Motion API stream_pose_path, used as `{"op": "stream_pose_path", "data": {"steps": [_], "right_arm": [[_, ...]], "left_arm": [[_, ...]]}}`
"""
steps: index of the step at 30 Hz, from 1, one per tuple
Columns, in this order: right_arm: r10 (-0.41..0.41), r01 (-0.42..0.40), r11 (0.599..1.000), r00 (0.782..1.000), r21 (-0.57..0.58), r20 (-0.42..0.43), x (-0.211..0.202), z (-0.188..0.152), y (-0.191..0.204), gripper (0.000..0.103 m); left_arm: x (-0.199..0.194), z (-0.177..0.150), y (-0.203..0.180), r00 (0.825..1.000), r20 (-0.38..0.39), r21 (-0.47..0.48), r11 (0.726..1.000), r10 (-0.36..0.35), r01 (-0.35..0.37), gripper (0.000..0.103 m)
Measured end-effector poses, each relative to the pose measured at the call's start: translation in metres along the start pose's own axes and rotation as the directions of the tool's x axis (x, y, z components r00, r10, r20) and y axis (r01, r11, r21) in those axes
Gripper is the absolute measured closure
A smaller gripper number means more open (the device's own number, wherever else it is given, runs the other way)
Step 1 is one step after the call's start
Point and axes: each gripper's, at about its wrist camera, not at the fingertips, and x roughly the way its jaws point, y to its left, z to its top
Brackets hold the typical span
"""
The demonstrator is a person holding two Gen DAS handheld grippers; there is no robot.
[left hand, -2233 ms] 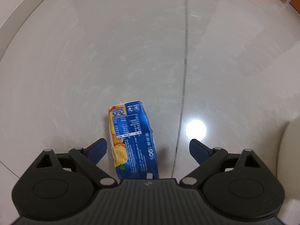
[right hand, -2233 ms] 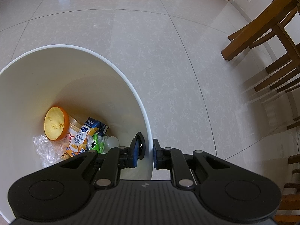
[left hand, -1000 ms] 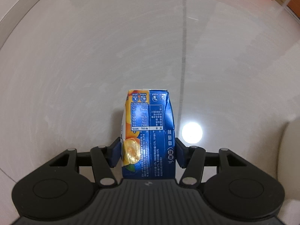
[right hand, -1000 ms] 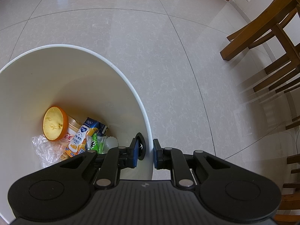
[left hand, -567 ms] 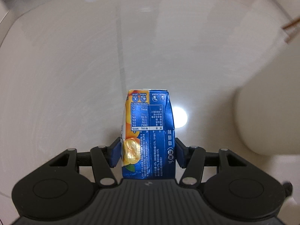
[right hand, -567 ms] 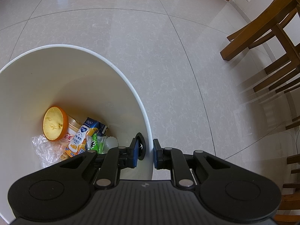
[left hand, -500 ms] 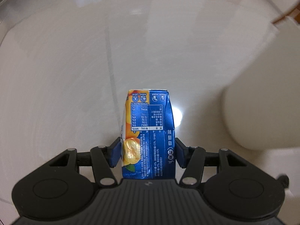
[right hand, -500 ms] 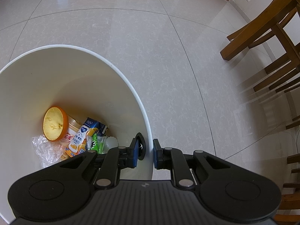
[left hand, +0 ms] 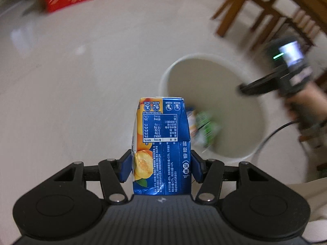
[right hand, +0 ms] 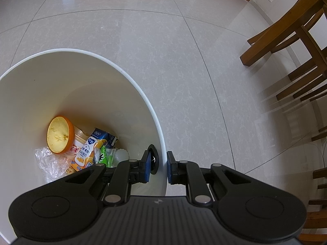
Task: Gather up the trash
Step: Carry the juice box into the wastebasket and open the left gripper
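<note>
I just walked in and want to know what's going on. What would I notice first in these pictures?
First you'd spot the bright blue and orange juice carton, standing right in the middle of the left wrist view, squeezed between the left gripper jaws. Next is the big white trash bin, whose rim the right gripper pinches. At its bottom lie an orange cup, small cartons and crinkly plastic.

blue-orange juice carton [left hand: 162,146] upright, held off floor; white bin [right hand: 85,94] part-filled.
</note>
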Motion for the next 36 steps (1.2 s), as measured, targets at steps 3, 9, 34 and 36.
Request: {"op": "stream_pose_path", "data": {"steps": [3, 9, 34, 36], "right_arm": [[0.0, 0.0, 1.0, 1.0, -0.001, 0.001, 0.0, 0.0, 0.0, 0.084], [0.001, -0.001, 1.0, 1.0, -0.005, 0.004, 0.0, -0.001, 0.0, 0.084], [0.012, -0.012, 1.0, 1.0, 0.001, 0.009, -0.001, -0.001, -0.004, 0.084], [0.012, -0.012, 1.0, 1.0, 0.0, 0.009, -0.001, -0.001, -0.003, 0.084]], "left_arm": [[-0.004, 0.042, -0.013, 0.995, 0.073, 0.04, 0.998, -0.06, 0.057, 0.047], [-0.018, 0.047, -0.084, 0.982, 0.097, 0.061, 0.986, -0.163, 0.158, 0.027], [0.033, 0.004, -0.113, 0.988, 0.13, 0.192, 0.976, 0.08, -0.105, 0.002], [0.038, -0.004, -0.111, 0.988, 0.135, 0.153, 0.984, 0.075, -0.095, 0.002]]}}
